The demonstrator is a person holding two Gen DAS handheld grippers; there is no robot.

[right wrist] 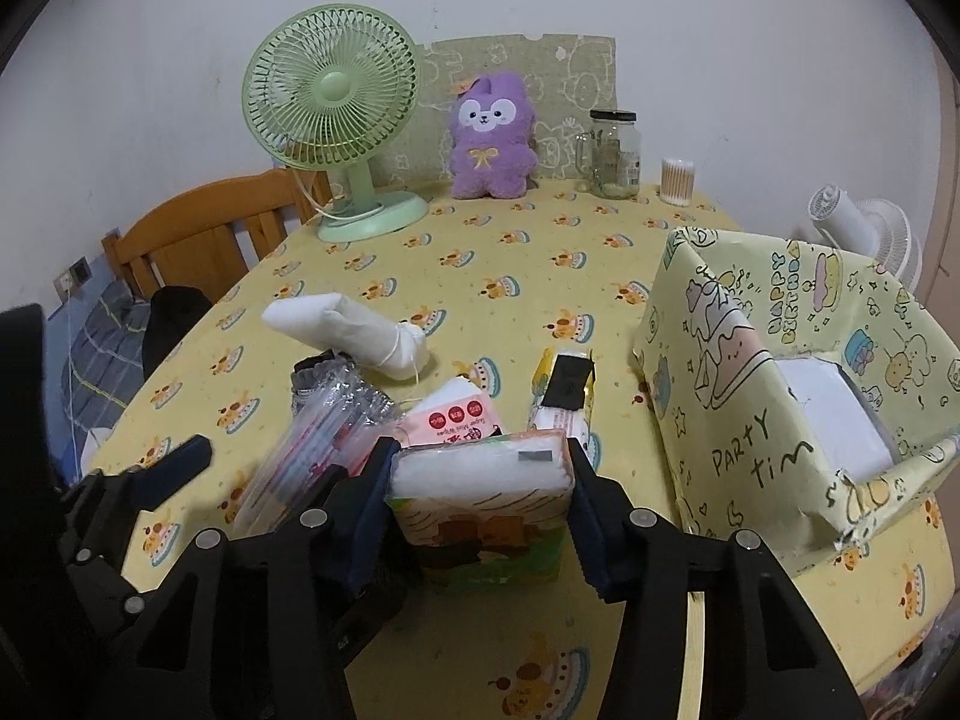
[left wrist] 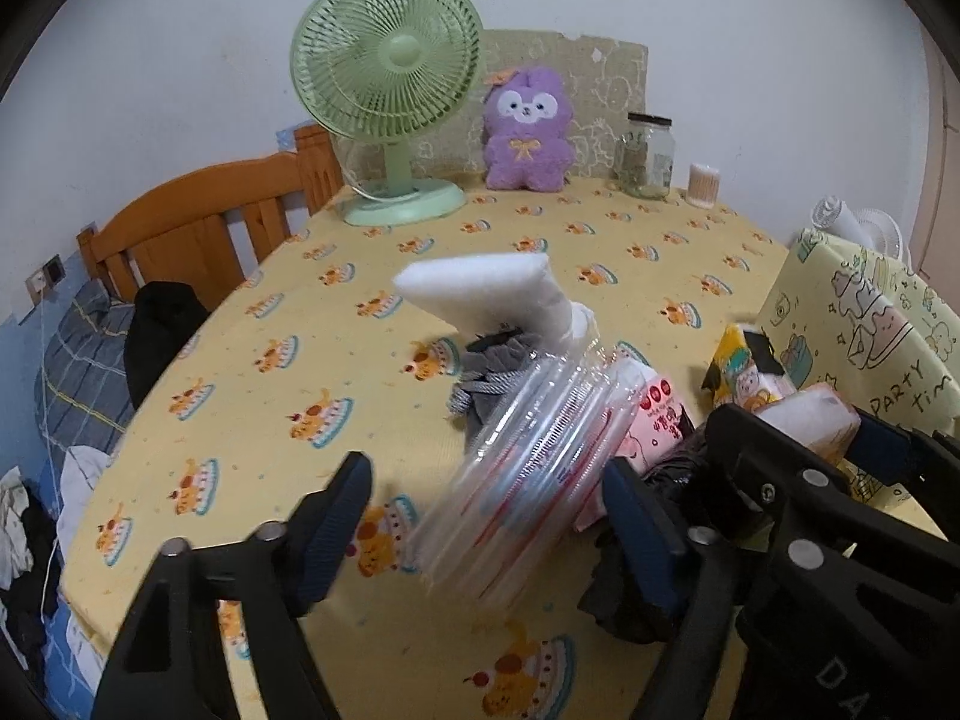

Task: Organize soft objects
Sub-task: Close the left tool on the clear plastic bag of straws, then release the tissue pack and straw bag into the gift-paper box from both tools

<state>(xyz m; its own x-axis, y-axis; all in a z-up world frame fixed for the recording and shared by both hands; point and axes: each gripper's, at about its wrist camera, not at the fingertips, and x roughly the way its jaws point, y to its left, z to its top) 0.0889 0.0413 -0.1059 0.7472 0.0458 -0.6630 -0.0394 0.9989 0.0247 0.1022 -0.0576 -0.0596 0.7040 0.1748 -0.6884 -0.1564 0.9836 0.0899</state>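
A green-printed tissue pack (right wrist: 480, 480) stands on the yellow tablecloth, and my right gripper (right wrist: 480, 483) is shut on its two sides. The same grip shows at the right of the left wrist view, where the right gripper (left wrist: 807, 438) holds the pack (left wrist: 810, 417). My left gripper (left wrist: 489, 480) is open around a clear plastic packet (left wrist: 528, 468); the left pad stands apart from it. Behind lie a white tied cloth roll (left wrist: 480, 294), a grey fabric piece (left wrist: 492, 372), a pink wipes pack (right wrist: 450, 417) and a yellow pack (right wrist: 564, 396).
An open box wrapped in party paper (right wrist: 750, 408) stands at the right. At the back are a green fan (right wrist: 330, 120), a purple plush (right wrist: 492, 138), a glass jar (right wrist: 615, 156) and a swab tub (right wrist: 678, 180). A wooden chair (right wrist: 198, 228) is at the left edge.
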